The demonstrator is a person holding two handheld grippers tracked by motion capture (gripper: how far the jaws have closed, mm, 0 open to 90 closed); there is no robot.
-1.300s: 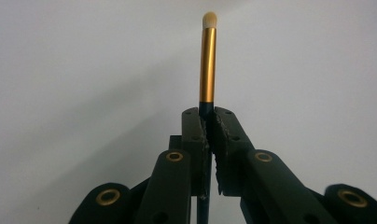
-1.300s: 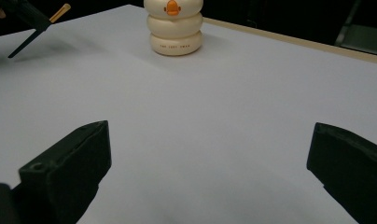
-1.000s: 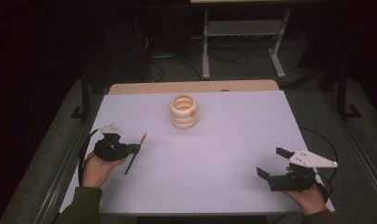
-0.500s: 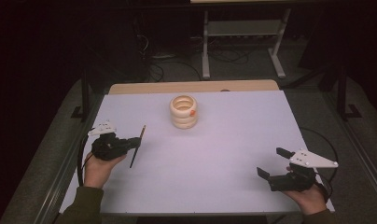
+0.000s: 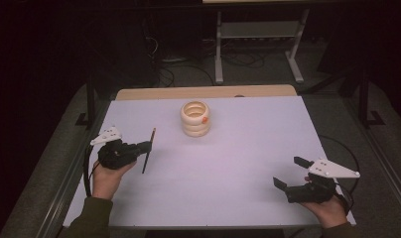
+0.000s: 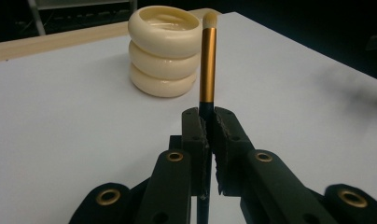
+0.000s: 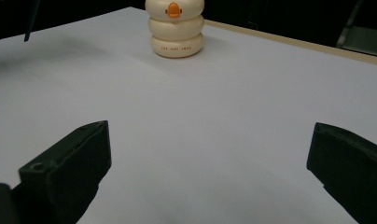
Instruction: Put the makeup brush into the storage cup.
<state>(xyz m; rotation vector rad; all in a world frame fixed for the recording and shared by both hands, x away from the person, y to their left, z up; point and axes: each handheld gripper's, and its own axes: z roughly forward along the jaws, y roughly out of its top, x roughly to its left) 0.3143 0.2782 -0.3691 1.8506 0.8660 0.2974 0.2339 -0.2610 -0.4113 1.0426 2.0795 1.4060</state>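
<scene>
My left gripper (image 5: pixel 147 148) is shut on a thin brush (image 5: pixel 148 150) over the left side of the white table (image 5: pixel 248 144). In the left gripper view the jaws (image 6: pixel 209 116) pinch the dark handle, and the brush (image 6: pixel 207 60) rises with a gold ferrule and a cream tip. A cream holder of three stacked rings (image 5: pixel 195 118) stands beyond it near the table's far middle, and the holder (image 6: pixel 164 51) looks hollow on top. My right gripper (image 5: pixel 291 172) rests open at the near right, nothing between its jaws (image 7: pixel 210 158). The holder (image 7: pixel 176 29) shows an orange mark.
A wooden strip (image 5: pixel 203 92) runs along the table's far edge. Behind it on the dark floor stand a metal frame (image 5: pixel 258 39) and loose cables (image 5: pixel 188 69). A cable loops beside the table's right edge (image 5: pixel 345 148).
My left gripper has carried the brush a little farther away from the person, toward the holder's side. The right gripper has kept still.
</scene>
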